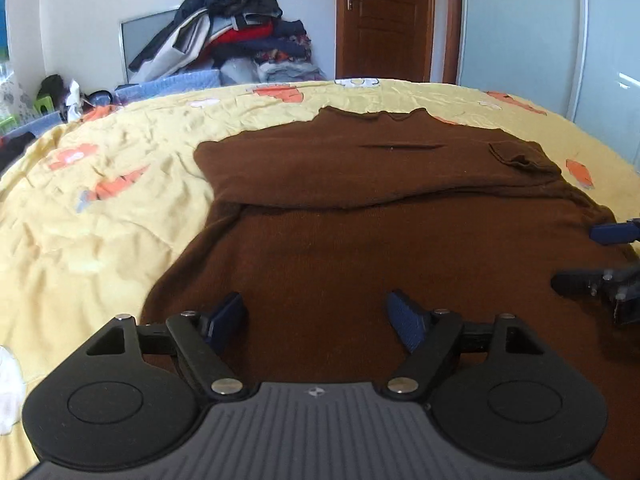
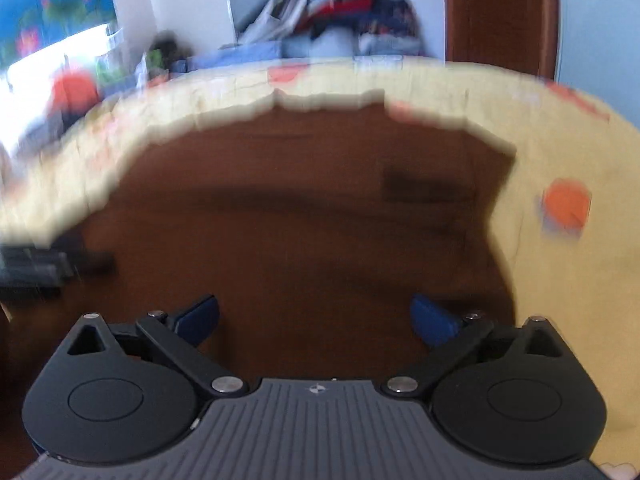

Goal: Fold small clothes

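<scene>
A dark brown sweater lies flat on the yellow bedspread, its sleeves folded across the chest and its neck at the far side. My left gripper is open and empty just above the sweater's near hem area. My right gripper is open and empty over the right part of the sweater; that view is blurred by motion. The right gripper also shows at the right edge of the left wrist view, and the left one at the left edge of the right wrist view.
A pile of clothes is stacked against the wall beyond the bed. A brown door and a wardrobe stand at the back right. Small items clutter the floor at the left.
</scene>
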A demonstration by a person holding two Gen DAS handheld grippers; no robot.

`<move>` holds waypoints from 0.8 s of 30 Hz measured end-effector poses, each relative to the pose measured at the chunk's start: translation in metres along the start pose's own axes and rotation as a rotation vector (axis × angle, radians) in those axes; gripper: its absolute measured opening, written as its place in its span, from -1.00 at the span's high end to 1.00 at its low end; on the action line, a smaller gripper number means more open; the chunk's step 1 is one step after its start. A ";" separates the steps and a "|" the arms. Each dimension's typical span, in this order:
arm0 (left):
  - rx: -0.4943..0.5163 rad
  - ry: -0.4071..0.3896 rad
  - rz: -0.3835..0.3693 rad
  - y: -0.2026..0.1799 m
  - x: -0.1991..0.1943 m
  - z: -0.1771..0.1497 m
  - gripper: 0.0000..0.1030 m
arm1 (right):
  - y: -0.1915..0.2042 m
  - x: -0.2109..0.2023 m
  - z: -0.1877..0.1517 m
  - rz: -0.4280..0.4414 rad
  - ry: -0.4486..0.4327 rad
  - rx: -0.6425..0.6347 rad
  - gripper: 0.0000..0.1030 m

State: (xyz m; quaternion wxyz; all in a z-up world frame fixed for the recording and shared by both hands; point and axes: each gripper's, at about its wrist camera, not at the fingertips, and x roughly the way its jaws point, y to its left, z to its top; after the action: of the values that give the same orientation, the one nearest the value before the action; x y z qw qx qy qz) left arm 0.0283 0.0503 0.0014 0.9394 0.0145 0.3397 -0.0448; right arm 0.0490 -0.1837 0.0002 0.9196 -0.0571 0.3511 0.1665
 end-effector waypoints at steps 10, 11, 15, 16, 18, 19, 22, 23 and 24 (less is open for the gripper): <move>0.015 0.017 0.000 -0.013 -0.030 -0.027 -0.72 | 0.024 -0.032 -0.029 -0.041 0.025 -0.025 -1.00; -0.004 0.036 0.001 -0.010 -0.033 -0.026 -0.72 | 0.022 -0.034 -0.031 -0.031 0.018 -0.013 -1.00; -0.020 0.049 0.010 -0.011 -0.040 -0.030 -0.74 | 0.022 -0.049 -0.020 -0.073 0.062 0.040 -1.00; -0.013 0.037 0.022 -0.013 -0.041 -0.034 -0.74 | 0.026 -0.054 -0.020 -0.045 0.046 0.051 -1.00; -0.022 0.028 0.035 -0.015 -0.041 -0.036 -0.75 | 0.036 -0.054 -0.024 -0.012 0.043 0.037 -1.00; -0.022 0.024 0.036 -0.015 -0.042 -0.037 -0.76 | 0.040 -0.047 -0.029 -0.022 0.079 0.011 -1.00; -0.032 0.016 0.035 -0.012 -0.042 -0.039 -0.80 | 0.036 -0.052 -0.041 -0.012 0.025 -0.024 -1.00; -0.033 0.015 0.036 -0.012 -0.043 -0.039 -0.80 | 0.033 -0.054 -0.042 -0.031 0.032 -0.037 -1.00; -0.033 0.014 0.037 -0.012 -0.043 -0.039 -0.80 | 0.027 -0.057 -0.044 -0.032 0.034 -0.028 -1.00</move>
State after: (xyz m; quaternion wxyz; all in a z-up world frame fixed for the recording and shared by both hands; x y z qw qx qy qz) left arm -0.0306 0.0436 -0.0016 0.9378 0.0057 0.3464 -0.0218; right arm -0.0279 -0.1833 0.0060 0.9153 -0.0786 0.3632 0.1555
